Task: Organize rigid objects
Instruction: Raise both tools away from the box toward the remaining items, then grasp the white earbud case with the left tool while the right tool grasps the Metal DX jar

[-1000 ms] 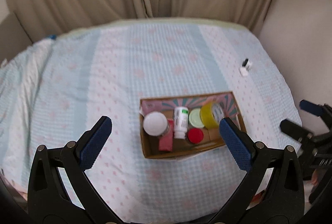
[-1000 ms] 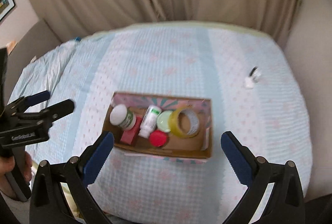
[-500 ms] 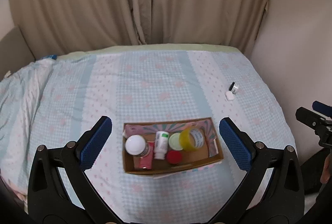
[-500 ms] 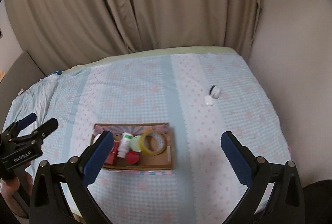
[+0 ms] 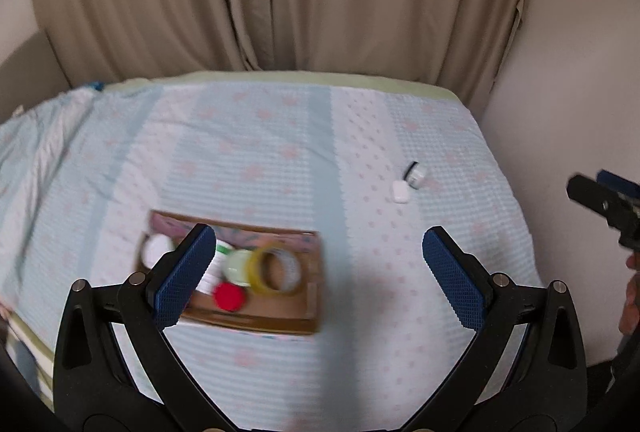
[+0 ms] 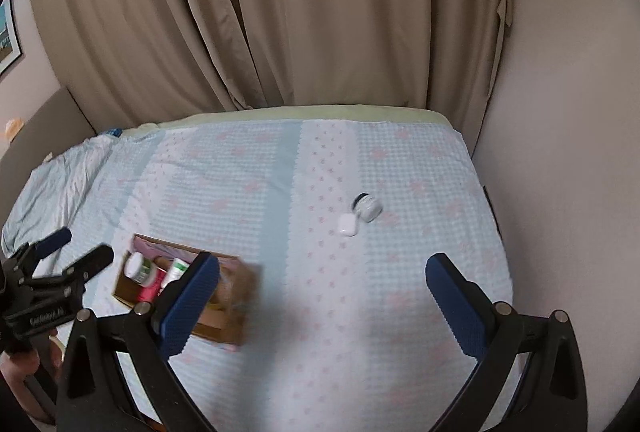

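Most items lie in my cardboard box, two small white things remain outside, both my tongs apart and empty.

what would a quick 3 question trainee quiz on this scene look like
1. True or false: the yellow tape roll lies inside the cardboard box.
2. Which things lie loose on the bedspread, outside the box? A) a red cap and a tape roll B) a small white case and a small round jar C) two bottles
3. Fill in: both the left gripper and the right gripper have jaws that are ____ and hold nothing.

Key: 1 true; 2 B; 3 open
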Demonstrator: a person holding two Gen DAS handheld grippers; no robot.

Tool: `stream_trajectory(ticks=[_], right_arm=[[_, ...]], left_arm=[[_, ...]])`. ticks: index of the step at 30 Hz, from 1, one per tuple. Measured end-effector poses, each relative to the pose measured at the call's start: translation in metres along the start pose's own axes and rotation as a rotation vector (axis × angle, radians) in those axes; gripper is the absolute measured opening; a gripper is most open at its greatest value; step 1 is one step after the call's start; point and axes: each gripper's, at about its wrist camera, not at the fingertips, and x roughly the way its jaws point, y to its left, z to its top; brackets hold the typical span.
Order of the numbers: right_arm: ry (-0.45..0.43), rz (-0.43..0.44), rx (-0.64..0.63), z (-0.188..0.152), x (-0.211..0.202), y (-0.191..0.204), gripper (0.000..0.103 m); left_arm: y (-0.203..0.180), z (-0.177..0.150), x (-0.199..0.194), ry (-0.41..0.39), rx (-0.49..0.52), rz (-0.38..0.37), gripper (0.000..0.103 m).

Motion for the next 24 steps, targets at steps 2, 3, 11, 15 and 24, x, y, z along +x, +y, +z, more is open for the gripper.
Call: stream_trajectory(ticks=[2,3,11,15,24], right_arm=[[-0.003,0.049,-0.012,0.007,0.012,-0.025,0.103],[-0.002,0.061,-0.02,0.009,0.017,-0.034,0.103],[0.002,0.146,-0.1,0.029,0.091,-0.093,0.103],[-0.005,0.177,-0.175,0.035,0.139,-0.113,0.103],[0.047,0.259,-0.298,0.041,0.269,-0.131,0.103]], left_arm=[[-0.023,-0.001,0.015,0.004,-0.008,-0.013,0.103],[-0.034,-0.001,0.023,0.008,-0.009,-0.018,0.103],[-0.105,-0.005,0.125,0.047,0.0,-0.068,0.103],[-0.131,-0.008,0.19,0.062,0.011,-0.074,0.103],[-0.147,-0.018,0.333,0.071,-0.069,-0.097,0.096]])
